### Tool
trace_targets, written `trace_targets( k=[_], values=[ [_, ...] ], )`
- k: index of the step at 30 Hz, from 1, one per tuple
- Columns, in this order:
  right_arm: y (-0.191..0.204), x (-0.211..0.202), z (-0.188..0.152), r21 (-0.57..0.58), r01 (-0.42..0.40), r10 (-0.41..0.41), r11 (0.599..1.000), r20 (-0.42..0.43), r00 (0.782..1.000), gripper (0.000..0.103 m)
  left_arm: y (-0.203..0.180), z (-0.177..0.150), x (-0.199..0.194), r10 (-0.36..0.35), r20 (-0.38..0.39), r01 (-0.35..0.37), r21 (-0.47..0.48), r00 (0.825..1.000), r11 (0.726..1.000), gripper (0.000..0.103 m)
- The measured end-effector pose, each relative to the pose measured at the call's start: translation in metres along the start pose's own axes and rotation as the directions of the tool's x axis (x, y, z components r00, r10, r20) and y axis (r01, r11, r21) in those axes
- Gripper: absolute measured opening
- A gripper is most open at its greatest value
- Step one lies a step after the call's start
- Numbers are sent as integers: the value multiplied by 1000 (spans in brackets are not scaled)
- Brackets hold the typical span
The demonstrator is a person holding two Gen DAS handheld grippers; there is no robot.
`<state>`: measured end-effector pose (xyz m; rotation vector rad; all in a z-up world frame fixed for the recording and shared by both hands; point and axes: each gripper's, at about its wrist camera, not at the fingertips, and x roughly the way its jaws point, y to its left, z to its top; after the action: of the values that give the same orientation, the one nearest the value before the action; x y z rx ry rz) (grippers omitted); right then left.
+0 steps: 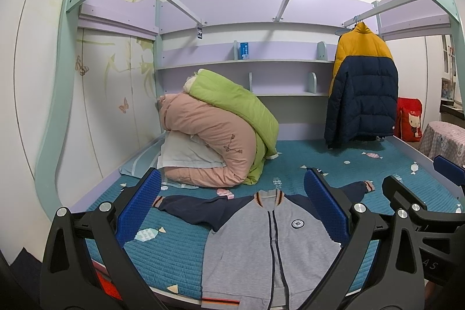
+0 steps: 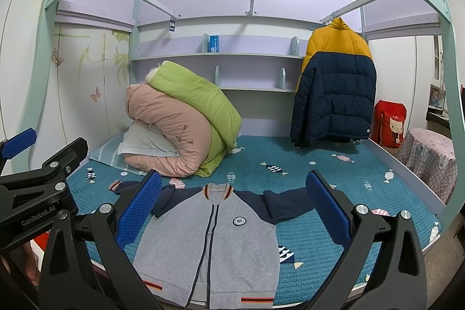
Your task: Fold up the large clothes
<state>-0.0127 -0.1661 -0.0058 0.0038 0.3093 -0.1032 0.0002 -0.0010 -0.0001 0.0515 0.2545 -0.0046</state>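
A grey zip jacket (image 1: 261, 246) with navy sleeves and a round chest badge lies flat, front up, on the teal quilted bed (image 1: 174, 249), collar away from me and both sleeves spread out. It also shows in the right wrist view (image 2: 215, 249). My left gripper (image 1: 232, 211) is open and empty, held above the jacket's near half. My right gripper (image 2: 232, 208) is open and empty above the jacket too. The right gripper shows at the left wrist view's right edge (image 1: 418, 193); the left gripper shows at the right wrist view's left edge (image 2: 37, 164).
Rolled pink and green duvets (image 1: 221, 130) and a pillow (image 1: 186, 153) sit at the bed's back left. A yellow and navy puffer jacket (image 1: 360, 83) hangs at back right. Shelves (image 1: 244, 63) line the back wall. A red bag (image 1: 409, 121) and a covered stool (image 1: 444, 141) stand to the right.
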Motion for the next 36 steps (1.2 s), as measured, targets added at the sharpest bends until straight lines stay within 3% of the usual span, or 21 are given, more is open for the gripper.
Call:
trace_targets(
  k=[19,24,36],
  values=[
    [6,5,-6,7,-3,3,1000,-8,1000,96,15,2,7,1,-9,-1,6,1000,1000,98],
    [8,16,-22,16,-3,3,1000,-19,1000,96,27,-15,12,2,-15,-2,10,1000,1000,98],
    [2,24,-17,29,-7,8,1000,-49,999,96,16,-18,26,5,-35,-4,19,999,1000,98]
  ],
)
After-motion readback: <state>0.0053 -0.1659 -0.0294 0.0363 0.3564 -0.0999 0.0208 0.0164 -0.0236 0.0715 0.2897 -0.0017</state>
